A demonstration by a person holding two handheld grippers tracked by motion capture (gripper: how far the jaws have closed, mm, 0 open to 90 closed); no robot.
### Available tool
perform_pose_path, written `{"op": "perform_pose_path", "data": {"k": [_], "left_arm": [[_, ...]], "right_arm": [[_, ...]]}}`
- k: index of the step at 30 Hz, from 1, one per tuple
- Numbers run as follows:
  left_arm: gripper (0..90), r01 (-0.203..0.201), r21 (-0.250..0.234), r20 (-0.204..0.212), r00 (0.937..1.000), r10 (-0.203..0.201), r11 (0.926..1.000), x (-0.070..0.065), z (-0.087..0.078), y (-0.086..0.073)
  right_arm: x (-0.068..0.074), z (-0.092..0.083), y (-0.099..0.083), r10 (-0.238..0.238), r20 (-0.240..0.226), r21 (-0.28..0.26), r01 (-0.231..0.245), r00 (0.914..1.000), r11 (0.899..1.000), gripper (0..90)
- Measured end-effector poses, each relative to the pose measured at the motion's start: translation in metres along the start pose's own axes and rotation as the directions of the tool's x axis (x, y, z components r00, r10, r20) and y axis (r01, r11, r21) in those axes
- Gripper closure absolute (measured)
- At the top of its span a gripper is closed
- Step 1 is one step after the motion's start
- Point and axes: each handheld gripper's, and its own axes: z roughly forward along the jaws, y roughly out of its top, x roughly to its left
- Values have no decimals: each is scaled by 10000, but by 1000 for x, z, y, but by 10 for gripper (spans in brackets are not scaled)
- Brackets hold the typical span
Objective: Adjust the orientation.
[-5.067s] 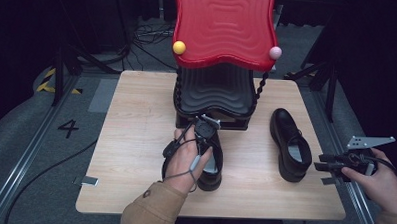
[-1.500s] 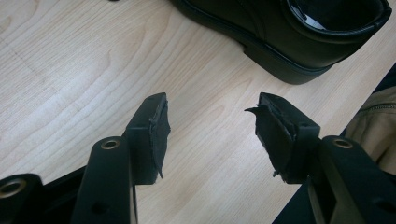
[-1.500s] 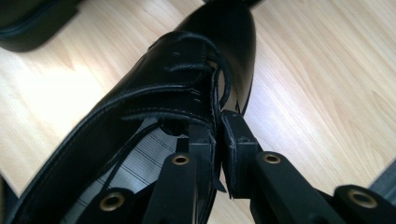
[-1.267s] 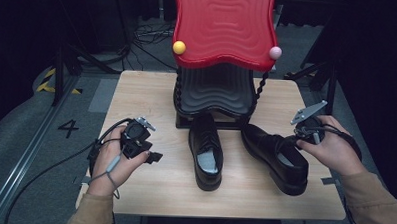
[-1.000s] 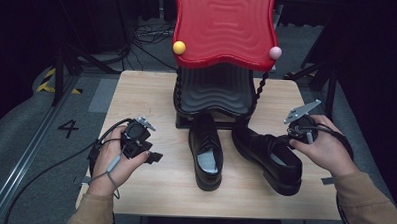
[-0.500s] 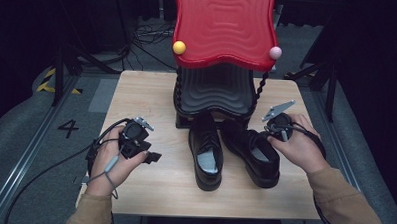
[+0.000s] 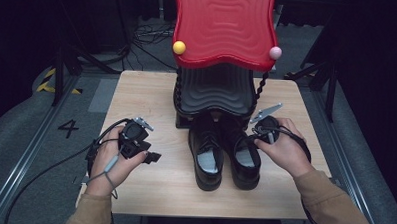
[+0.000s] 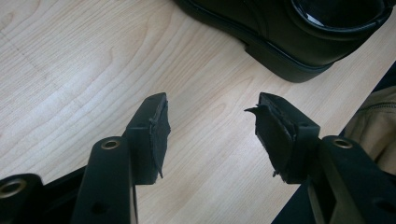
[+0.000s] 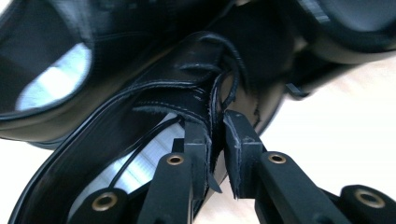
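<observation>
1. The right shoe (image 7: 243, 158) lies lengthwise away from the person, toe under the black base of the red stand (image 7: 223, 28), heel toward the near table edge; its long axis runs front to back.
2. The right gripper (image 7: 262, 132) sits at that shoe's outer side, near the opening. In the right gripper view its jaws are pressed together on the edge of the shoe's leather upper (image 9: 196, 100), with a thin lace strand beside them.
3. The left shoe (image 7: 206, 155) stands just past the right shoe from that gripper, parallel to it, pointing the same way; the two look touching or nearly so.
4. The left gripper (image 7: 142, 152) is held in the left hand (image 7: 115, 161) over the wooden table (image 7: 152, 98), well apart from both shoes, which lie off toward its jaw side.
5. In the left gripper view its jaws stand wide apart with nothing between them, bare wood below, and a black shoe heel (image 8: 299, 46) ahead.
6. The stand's black base blocks the way beyond the toes.
</observation>
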Motion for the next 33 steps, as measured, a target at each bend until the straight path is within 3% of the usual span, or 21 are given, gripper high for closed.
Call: {"op": "perform_pose_path", "data": {"k": [3, 11, 19, 25, 33], "left_arm": [[451, 5, 23, 35, 10000, -5, 10000, 0, 0, 0], [450, 19, 53, 76, 10000, -20, 10000, 1, 0, 1], [447, -35, 36, 138, 9999, 34, 10000, 2, 3, 3], [445, -127, 24, 187, 9997, 126, 9999, 4, 4, 8], [444, -185, 6, 234, 9996, 184, 9998, 3, 4, 10]], "right_arm": [[8, 2, 3, -176, 47, -28, 176, 9998, 9998, 795], [20, 13, 3, -106, -199, 113, 108, 9997, 9999, 773], [20, 16, -4, 67, -101, 161, -66, 9999, 9998, 747], [13, 9, -8, 806, -1015, 48, -805, 9916, 9967, 655], [13, -10, -9, 1040, -1393, -309, -1093, 9848, 9935, 583]]}}
